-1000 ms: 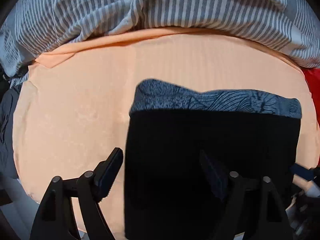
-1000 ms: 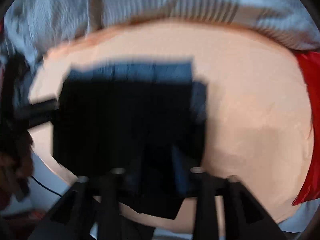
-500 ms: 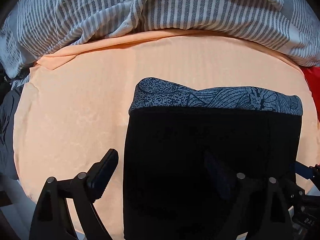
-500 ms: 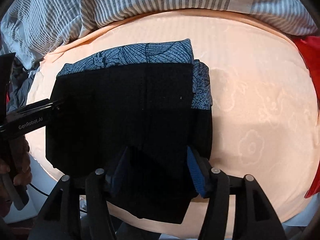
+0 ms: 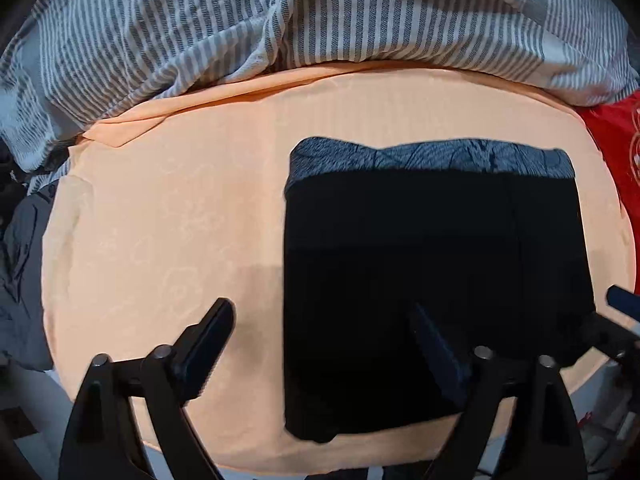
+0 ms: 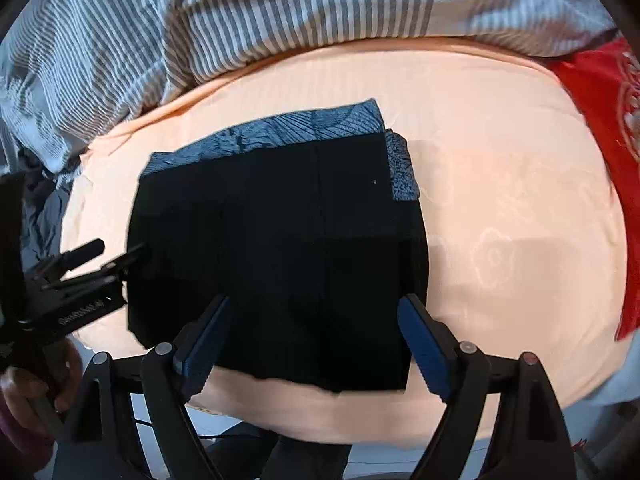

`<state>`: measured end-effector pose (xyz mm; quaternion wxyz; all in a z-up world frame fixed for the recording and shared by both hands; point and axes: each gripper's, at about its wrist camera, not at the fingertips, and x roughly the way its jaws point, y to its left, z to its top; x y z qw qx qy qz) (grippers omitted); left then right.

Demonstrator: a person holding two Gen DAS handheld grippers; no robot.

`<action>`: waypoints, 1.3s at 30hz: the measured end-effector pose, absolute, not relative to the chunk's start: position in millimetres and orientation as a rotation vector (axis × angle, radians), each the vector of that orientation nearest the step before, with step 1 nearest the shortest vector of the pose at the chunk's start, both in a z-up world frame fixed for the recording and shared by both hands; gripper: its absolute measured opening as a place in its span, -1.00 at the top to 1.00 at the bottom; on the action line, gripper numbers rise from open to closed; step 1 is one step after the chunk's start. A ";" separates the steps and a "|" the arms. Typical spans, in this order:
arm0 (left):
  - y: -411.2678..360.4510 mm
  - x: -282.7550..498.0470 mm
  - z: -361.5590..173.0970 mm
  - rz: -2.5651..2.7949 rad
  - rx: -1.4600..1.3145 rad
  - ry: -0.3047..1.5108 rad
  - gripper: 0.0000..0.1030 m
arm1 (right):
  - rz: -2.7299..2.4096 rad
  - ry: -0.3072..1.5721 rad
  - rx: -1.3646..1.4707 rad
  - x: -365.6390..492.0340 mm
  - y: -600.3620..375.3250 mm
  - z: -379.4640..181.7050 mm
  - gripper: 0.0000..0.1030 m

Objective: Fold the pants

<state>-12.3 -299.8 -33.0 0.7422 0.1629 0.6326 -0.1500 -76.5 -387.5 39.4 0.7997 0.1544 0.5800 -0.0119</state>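
Item: black pants [image 5: 432, 264], folded into a compact rectangle, lying flat on the peach bedsheet [image 5: 168, 216] of the bed; a blue-grey patterned band [image 5: 432, 158] shows along the far edge, and in the right wrist view also at the far right corner [image 6: 402, 172]

Your left gripper [image 5: 324, 332]: jaws wide, holding nothing; left finger over bare sheet, right finger over the near part of the pants; contact cannot be judged

Your right gripper [image 6: 314, 328]: jaws wide, holding nothing; blue-padded fingers [image 6: 420, 344] set over the near edge of the pants

Surroundings: grey-and-white striped duvet [image 5: 280, 24] bunched along the far side of the sheet; red cloth [image 6: 600, 92] at the right edge; dark grey garment [image 5: 20, 248] at the left
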 end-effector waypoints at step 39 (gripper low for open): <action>-266.9 -106.7 -26.3 -0.398 0.413 1.427 -1.00 | -0.244 1.295 0.215 -137.8 -333.2 46.0 -0.99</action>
